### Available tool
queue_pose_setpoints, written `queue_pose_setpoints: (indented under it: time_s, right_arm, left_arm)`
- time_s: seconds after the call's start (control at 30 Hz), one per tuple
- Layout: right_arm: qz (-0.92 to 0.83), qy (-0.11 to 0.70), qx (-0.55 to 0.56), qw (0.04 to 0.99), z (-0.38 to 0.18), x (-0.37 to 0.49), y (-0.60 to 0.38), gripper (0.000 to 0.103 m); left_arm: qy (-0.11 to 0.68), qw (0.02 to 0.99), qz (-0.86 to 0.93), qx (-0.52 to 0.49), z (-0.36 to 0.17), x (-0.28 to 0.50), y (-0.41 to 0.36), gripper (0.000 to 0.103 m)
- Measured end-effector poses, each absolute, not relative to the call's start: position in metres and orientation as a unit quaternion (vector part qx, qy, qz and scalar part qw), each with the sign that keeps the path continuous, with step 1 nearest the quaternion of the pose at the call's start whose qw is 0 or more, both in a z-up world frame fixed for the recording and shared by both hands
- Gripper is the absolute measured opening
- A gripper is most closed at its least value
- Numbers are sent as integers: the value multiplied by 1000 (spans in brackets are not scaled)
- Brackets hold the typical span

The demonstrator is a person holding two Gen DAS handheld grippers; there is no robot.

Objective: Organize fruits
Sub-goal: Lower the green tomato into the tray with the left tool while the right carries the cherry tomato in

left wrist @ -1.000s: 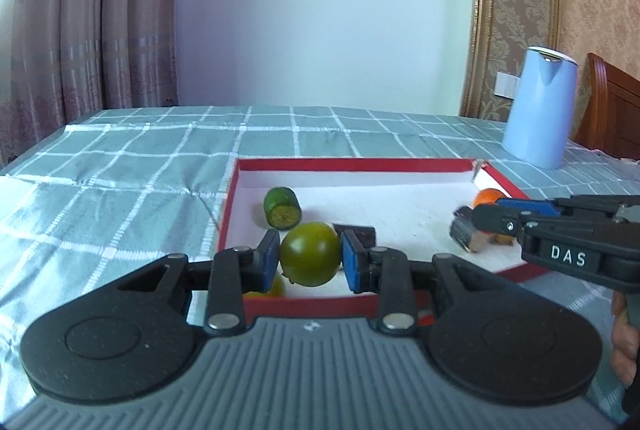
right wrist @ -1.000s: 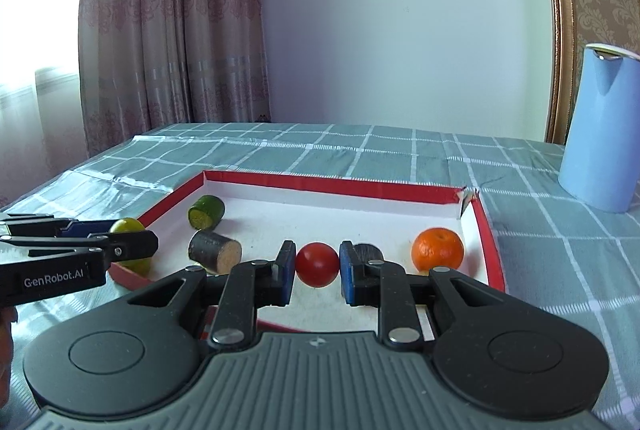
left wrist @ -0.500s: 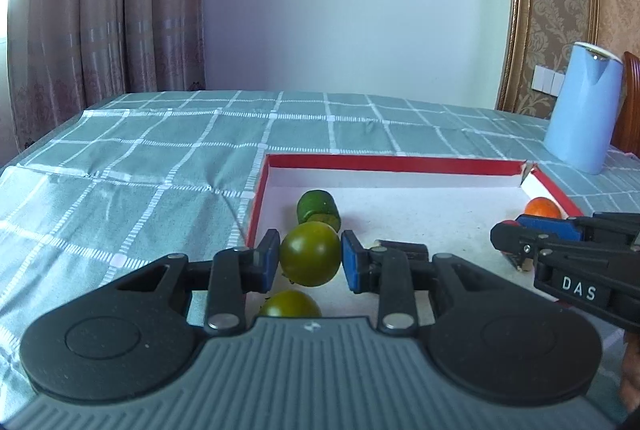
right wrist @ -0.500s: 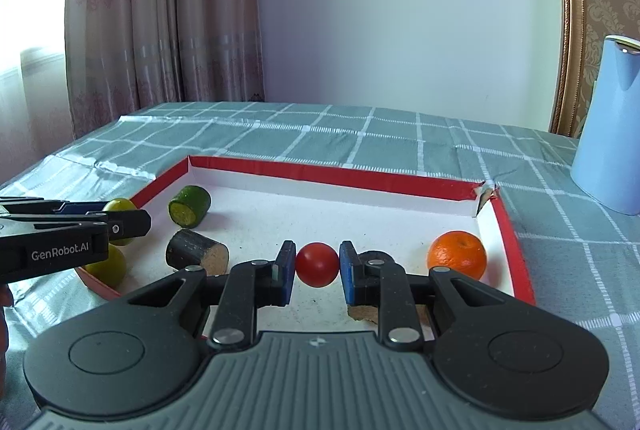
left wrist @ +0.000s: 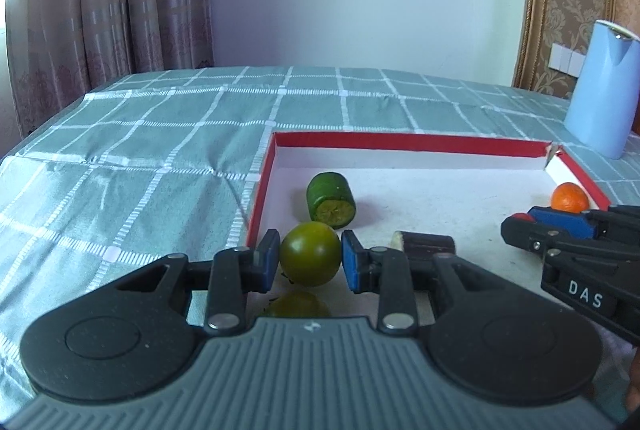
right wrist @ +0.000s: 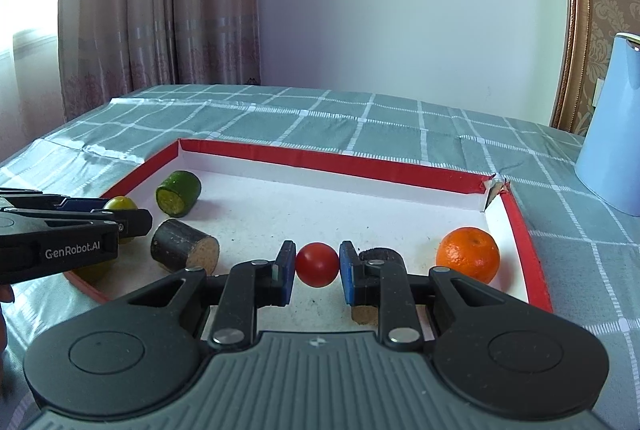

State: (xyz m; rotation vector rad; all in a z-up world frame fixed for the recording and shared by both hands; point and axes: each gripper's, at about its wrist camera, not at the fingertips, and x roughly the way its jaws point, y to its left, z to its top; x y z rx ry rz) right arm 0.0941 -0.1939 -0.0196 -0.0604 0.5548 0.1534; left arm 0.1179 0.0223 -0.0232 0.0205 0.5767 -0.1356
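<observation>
left gripper (left wrist: 310, 261) gripping green tomato (left wrist: 310, 259); right gripper (right wrist: 316, 266) gripping red tomato (right wrist: 317, 263)

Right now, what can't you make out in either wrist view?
- Second green fruit: left wrist view, mostly hidden by the left gripper body.
- Dark piece: right wrist view, behind the right gripper finger.
- Blue jug: cut off by the right edge.

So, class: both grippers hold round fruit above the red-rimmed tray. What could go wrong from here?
1. The round green tomato is pinched only at its sides by the left gripper; it could slip onto the second green tomato below.
2. The right gripper's small red tomato might roll once released.
</observation>
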Motion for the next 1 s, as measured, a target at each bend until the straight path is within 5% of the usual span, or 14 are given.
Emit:
queue_pose_setpoints:
  time_s: [0.4,0.63,0.87,1.0]
  right_arm:
    - [75,288,-31,954,-24,101,-192,23]
    - [79,292,-23,953,-24,102,-192,23]
    - [79,289,-22,954,-24,101,-194,29]
    - [81,285,6,955,-23,98,-202,38]
  left_arm:
    - [293,954,-63,28,-28,129,12,32]
    - [289,952,-90,43,-29,125,3,69]
    - [280,955,-82,58,-29,120,-2,87]
    - [281,954,-97,38,-28,119,5,89]
